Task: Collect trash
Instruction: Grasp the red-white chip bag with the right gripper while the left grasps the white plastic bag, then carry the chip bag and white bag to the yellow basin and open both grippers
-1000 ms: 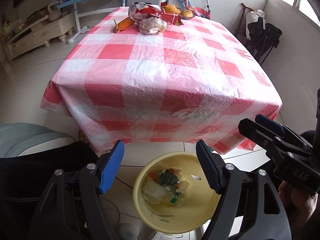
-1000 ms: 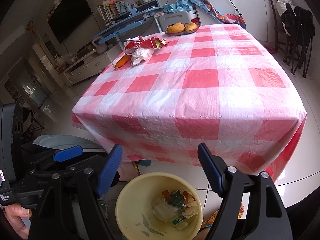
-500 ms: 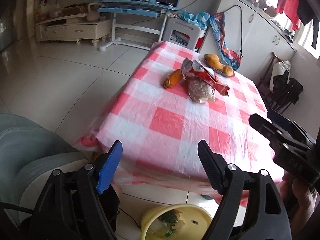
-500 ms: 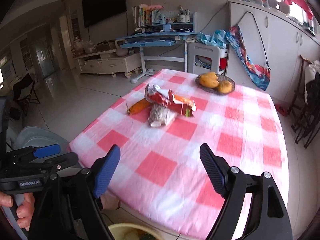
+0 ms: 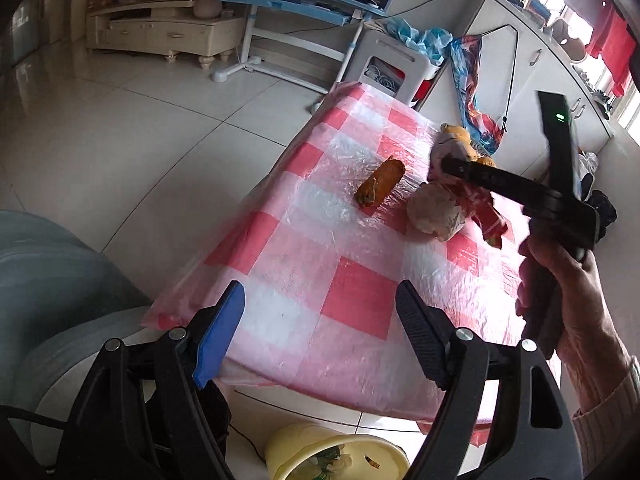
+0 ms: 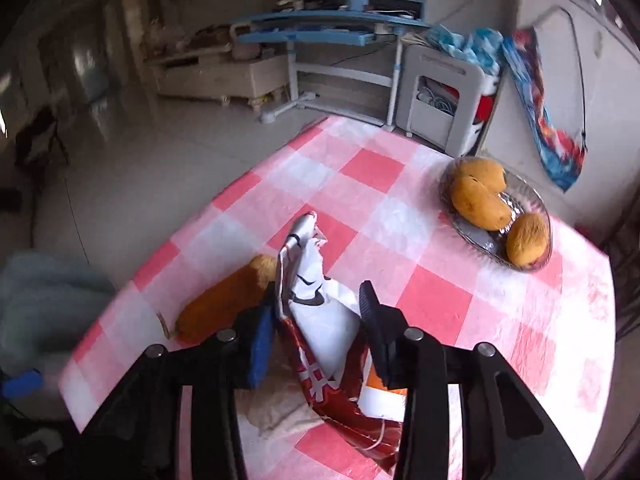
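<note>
A red-and-white snack bag (image 6: 324,320) lies on the pink checked table (image 6: 440,304) beside an orange cob-like scrap (image 6: 228,300) and a crumpled pale wrapper (image 6: 276,408). My right gripper (image 6: 316,316) has its jaws closing on the snack bag, and both pads touch its sides. From the left wrist view the right gripper (image 5: 444,164) reaches over the same pile: the snack bag (image 5: 486,208), the wrapper (image 5: 434,216) and the orange scrap (image 5: 380,188). My left gripper (image 5: 320,312) hangs open and empty above the table's near edge (image 5: 352,292).
A yellow bin (image 5: 340,456) with trash in it stands on the floor below the table's near edge. A glass bowl of mangoes (image 6: 496,212) sits at the far right of the table. A grey seat (image 5: 52,280) is at the left.
Both grippers swung up from over the yellow bin to over the table. The right gripper reached the trash pile and its jaws narrowed onto the snack bag. The left stayed open.
</note>
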Demonstrator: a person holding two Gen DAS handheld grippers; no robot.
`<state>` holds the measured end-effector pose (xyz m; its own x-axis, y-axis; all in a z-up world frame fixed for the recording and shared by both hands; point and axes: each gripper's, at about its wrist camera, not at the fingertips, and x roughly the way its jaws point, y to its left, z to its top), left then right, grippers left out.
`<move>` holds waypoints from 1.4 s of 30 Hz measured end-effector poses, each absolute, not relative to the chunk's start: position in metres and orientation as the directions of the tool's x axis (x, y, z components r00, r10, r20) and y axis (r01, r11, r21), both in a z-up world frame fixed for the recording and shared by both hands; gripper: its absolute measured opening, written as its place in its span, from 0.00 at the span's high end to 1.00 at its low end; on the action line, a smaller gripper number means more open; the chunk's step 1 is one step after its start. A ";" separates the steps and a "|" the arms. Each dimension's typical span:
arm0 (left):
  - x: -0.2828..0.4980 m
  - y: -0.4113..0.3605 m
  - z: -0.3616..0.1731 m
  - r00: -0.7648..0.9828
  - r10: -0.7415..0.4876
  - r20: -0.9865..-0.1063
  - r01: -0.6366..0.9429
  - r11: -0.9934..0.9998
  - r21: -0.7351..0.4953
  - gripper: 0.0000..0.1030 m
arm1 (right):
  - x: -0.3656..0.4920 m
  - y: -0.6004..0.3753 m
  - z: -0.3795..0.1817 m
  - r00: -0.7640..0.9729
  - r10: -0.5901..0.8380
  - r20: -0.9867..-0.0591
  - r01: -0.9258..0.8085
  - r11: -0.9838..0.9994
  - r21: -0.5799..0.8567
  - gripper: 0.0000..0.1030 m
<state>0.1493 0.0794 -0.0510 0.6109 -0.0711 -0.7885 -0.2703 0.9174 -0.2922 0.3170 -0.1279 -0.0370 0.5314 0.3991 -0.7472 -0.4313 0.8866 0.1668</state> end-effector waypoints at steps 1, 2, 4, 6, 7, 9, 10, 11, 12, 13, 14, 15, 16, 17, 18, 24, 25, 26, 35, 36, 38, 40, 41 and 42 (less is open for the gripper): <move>0.159 0.078 -0.051 0.604 -0.064 -0.795 -0.271 0.921 -0.280 0.28 | 0.316 -0.145 -0.034 0.526 0.441 -0.727 -0.398 0.883 0.248 0.66; 0.169 0.076 -0.048 0.600 -0.060 -0.798 -0.262 0.927 -0.267 0.28 | 0.312 -0.163 -0.032 0.525 0.480 -0.703 -0.366 0.873 0.323 0.66; 0.187 0.071 -0.041 0.606 -0.060 -0.793 -0.230 0.941 -0.247 0.28 | 0.301 -0.191 -0.026 0.527 0.532 -0.663 -0.328 0.847 0.419 0.66; 0.205 0.065 -0.037 0.601 -0.056 -0.797 -0.206 0.953 -0.222 0.28 | 0.285 -0.214 -0.021 0.529 0.558 -0.640 -0.309 0.829 0.467 0.66; 0.212 0.062 -0.038 0.601 -0.070 -0.796 -0.190 0.955 -0.227 0.28 | 0.275 -0.227 -0.021 0.529 0.571 -0.628 -0.297 0.818 0.493 0.66; 0.220 0.051 -0.038 0.606 -0.131 -0.785 -0.123 0.959 -0.255 0.28 | 0.259 -0.245 -0.023 0.519 0.587 -0.621 -0.271 0.802 0.532 0.66; 0.224 0.042 -0.039 0.604 -0.148 -0.783 -0.090 0.964 -0.252 0.28 | 0.253 -0.254 -0.027 0.513 0.594 -0.620 -0.259 0.795 0.549 0.66; 0.229 0.030 -0.042 0.600 -0.164 -0.783 -0.047 0.970 -0.239 0.28 | 0.248 -0.262 -0.032 0.510 0.597 -0.619 -0.243 0.791 0.562 0.65; 0.234 0.017 -0.044 0.594 -0.175 -0.786 0.002 0.976 -0.216 0.28 | 0.245 -0.270 -0.035 0.509 0.605 -0.612 -0.233 0.781 0.579 0.65; 0.238 0.003 -0.047 0.590 -0.176 -0.788 0.042 0.981 -0.187 0.28 | 0.243 -0.275 -0.040 0.510 0.611 -0.605 -0.219 0.773 0.596 0.65; 0.244 -0.011 -0.050 0.591 -0.165 -0.790 0.076 0.986 -0.149 0.28 | 0.243 -0.279 -0.044 0.511 0.614 -0.602 -0.203 0.766 0.610 0.65; 0.250 -0.023 -0.052 0.594 -0.147 -0.791 0.100 0.989 -0.108 0.28 | 0.242 -0.282 -0.046 0.511 0.620 -0.595 -0.190 0.757 0.625 0.65; 0.256 -0.032 -0.056 0.596 -0.132 -0.792 0.116 0.990 -0.078 0.28 | 0.243 -0.283 -0.047 0.513 0.628 -0.586 -0.184 0.747 0.639 0.65; 0.262 -0.040 -0.059 0.600 -0.116 -0.792 0.121 0.991 -0.053 0.28 | 0.244 -0.282 -0.046 0.515 0.627 -0.584 -0.184 0.747 0.639 0.65; 0.268 -0.045 -0.063 0.602 -0.093 -0.793 0.118 0.993 -0.027 0.28 | 0.244 -0.281 -0.045 0.515 0.623 -0.589 -0.191 0.753 0.630 0.65; 0.289 -0.040 -0.071 0.583 -0.143 -0.800 0.089 0.990 -0.112 0.78 | 0.245 -0.286 -0.050 0.507 0.644 -0.573 -0.203 0.736 0.646 0.63; 0.286 -0.035 -0.064 0.596 -0.173 -0.784 0.088 0.985 -0.149 0.81 | 0.245 -0.288 -0.050 0.507 0.654 -0.561 -0.203 0.723 0.660 0.63; 0.283 -0.028 -0.058 0.600 -0.218 -0.770 0.093 0.975 -0.203 0.81 | 0.245 -0.291 -0.050 0.507 0.670 -0.542 -0.201 0.703 0.682 0.63; 0.238 0.027 -0.060 0.512 -0.651 -0.560 0.097 0.692 -0.715 0.81 | 0.243 -0.295 -0.054 0.477 0.772 -0.420 -0.183 0.554 0.812 0.63; 0.233 0.032 -0.064 0.512 -0.659 -0.551 0.080 0.676 -0.733 0.81 | 0.242 -0.293 -0.054 0.473 0.770 -0.428 -0.186 0.562 0.806 0.63; 0.221 0.043 -0.073 0.515 -0.674 -0.530 0.033 0.633 -0.773 0.81 | 0.239 -0.290 -0.052 0.467 0.761 -0.450 -0.199 0.587 0.785 0.63; 0.211 0.050 -0.079 0.521 -0.662 -0.539 -0.003 0.630 -0.777 0.81 | 0.236 -0.288 -0.051 0.462 0.756 -0.464 -0.210 0.601 0.771 0.63; 0.206 0.052 -0.081 0.523 -0.650 -0.552 -0.016 0.640 -0.769 0.81 | 0.234 -0.289 -0.052 0.460 0.762 -0.456 -0.207 0.591 0.780 0.63; 0.202 0.052 -0.082 0.524 -0.633 -0.569 -0.026 0.656 -0.754 0.81 | 0.233 -0.291 -0.054 0.456 0.777 -0.435 -0.200 0.565 0.800 0.63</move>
<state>0.2020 0.0523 -0.0823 0.5244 -0.6334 -0.5691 -0.0255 0.6564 -0.7540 0.2334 -0.2905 -0.0536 0.4560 0.7767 -0.4345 -0.2003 0.5653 0.8002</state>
